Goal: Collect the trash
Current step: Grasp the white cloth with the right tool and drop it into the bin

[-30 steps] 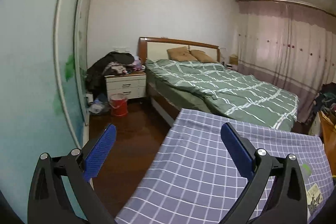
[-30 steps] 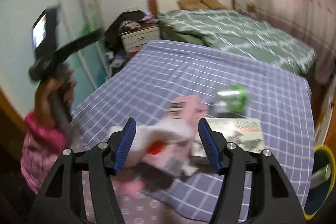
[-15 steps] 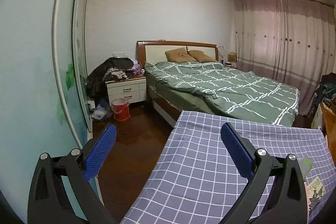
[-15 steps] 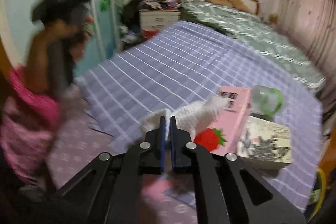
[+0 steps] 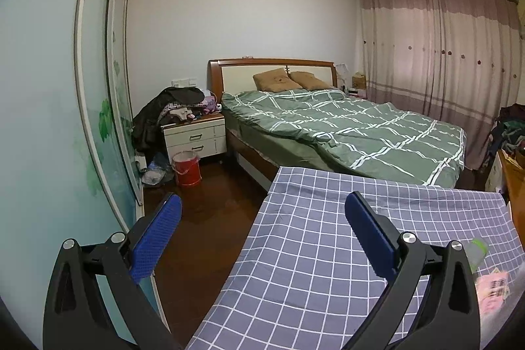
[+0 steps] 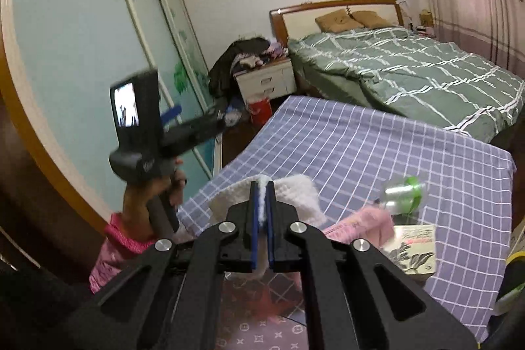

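Note:
My right gripper (image 6: 261,186) is shut on a white crumpled tissue (image 6: 295,191), lifted above the purple checked sheet (image 6: 361,153). Just beyond it lie a pink carton (image 6: 364,220), a clear plastic bottle with a green label (image 6: 405,194) and a printed box (image 6: 415,246). My left gripper (image 5: 262,218) stands open with nothing between its blue pads, held over the sheet's left edge; the right wrist view shows it (image 6: 170,113) at the left in a hand with a pink sleeve. The pink carton (image 5: 492,287) and the bottle (image 5: 475,251) show at the far right of the left wrist view.
A green-quilted bed (image 5: 344,127) stands beyond the sheet. A white nightstand (image 5: 195,136) piled with clothes and a red bucket (image 5: 187,168) sit on the dark wood floor by the sliding wardrobe doors (image 5: 105,107). A yellow-rimmed bin (image 6: 515,255) shows at the right edge.
My right gripper closed on the white tissue and has risen with it, away from the pink carton. The left gripper stayed open and shifted only slightly.

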A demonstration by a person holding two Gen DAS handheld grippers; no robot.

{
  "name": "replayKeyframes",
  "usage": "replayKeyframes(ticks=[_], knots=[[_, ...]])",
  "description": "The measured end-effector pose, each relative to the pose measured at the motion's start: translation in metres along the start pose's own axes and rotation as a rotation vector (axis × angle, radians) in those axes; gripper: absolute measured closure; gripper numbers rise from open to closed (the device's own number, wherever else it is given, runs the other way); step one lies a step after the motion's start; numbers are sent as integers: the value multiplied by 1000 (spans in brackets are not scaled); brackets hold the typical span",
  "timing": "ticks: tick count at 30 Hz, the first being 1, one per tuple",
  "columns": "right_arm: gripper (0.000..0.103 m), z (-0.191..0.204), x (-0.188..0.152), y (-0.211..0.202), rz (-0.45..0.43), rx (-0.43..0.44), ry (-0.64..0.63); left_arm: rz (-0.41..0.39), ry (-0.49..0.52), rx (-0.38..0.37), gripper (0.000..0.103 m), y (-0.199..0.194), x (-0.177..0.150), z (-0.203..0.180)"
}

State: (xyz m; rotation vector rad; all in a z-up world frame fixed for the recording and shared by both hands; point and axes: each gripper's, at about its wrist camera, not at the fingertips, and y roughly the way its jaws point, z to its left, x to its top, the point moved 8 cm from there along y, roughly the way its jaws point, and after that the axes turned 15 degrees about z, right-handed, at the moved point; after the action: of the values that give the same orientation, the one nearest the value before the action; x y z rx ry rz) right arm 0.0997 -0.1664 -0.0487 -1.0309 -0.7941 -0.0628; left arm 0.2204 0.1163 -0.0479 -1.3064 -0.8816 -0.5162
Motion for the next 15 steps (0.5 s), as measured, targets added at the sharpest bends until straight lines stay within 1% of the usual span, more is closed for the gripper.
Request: replayKeyframes(ticks=[5, 9, 12, 15], knots=[[99, -28, 2, -35, -71, -44, 66, 0, 7, -17, 5, -4, 0, -3], [99, -54, 7, -59, -129, -40, 124, -3, 23, -25, 5, -7, 0, -13], [99, -55, 22, -68, -139, -35, 110, 1, 35, -37, 5, -8, -1, -23], [99, -44, 38, -80, -146, 3, 69, -4, 53, -41, 5, -12, -3, -32]])
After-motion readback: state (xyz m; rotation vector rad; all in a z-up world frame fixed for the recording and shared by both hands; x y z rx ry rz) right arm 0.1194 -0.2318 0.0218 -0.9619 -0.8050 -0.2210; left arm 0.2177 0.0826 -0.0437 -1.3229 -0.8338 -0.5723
